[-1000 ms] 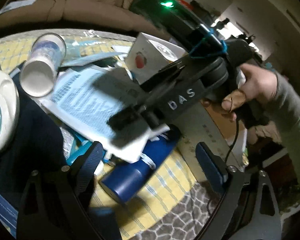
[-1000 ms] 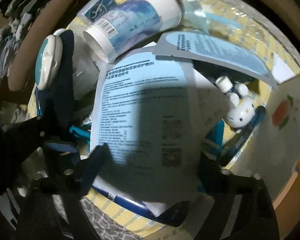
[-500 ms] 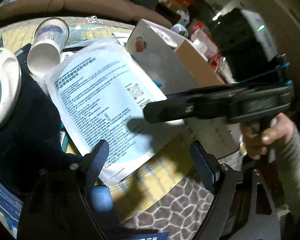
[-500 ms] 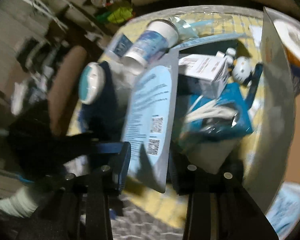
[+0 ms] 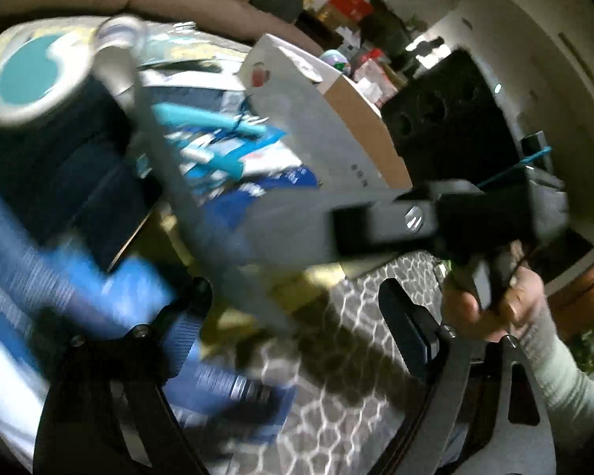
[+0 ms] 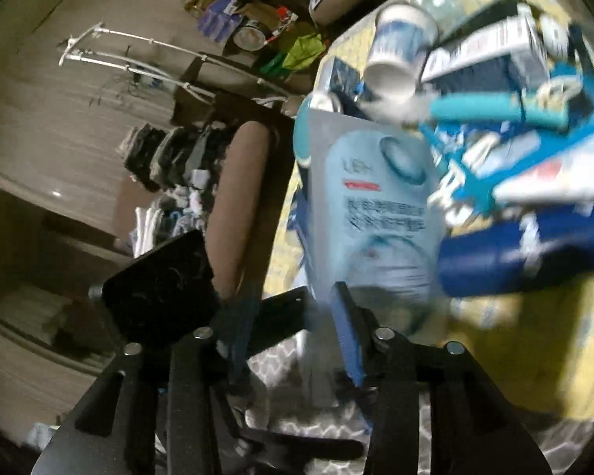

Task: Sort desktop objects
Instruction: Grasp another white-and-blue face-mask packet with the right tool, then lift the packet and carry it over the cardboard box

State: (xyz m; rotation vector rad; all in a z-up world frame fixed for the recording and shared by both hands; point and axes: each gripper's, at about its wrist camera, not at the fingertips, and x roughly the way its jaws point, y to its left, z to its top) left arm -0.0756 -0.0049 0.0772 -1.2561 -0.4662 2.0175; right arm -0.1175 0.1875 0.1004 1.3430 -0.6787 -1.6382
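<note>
Right gripper (image 6: 297, 316): fingers clamped on pale blue sachet (image 6: 376, 206), apparently lifted beside navy bottle (image 6: 526, 253).
Left gripper (image 5: 297, 316): fingers spread wide, holding nothing.

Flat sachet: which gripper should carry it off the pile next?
Right. The right gripper is already shut on the flat sachet, lifted above the clutter. The left gripper is open and holds nothing.
</note>
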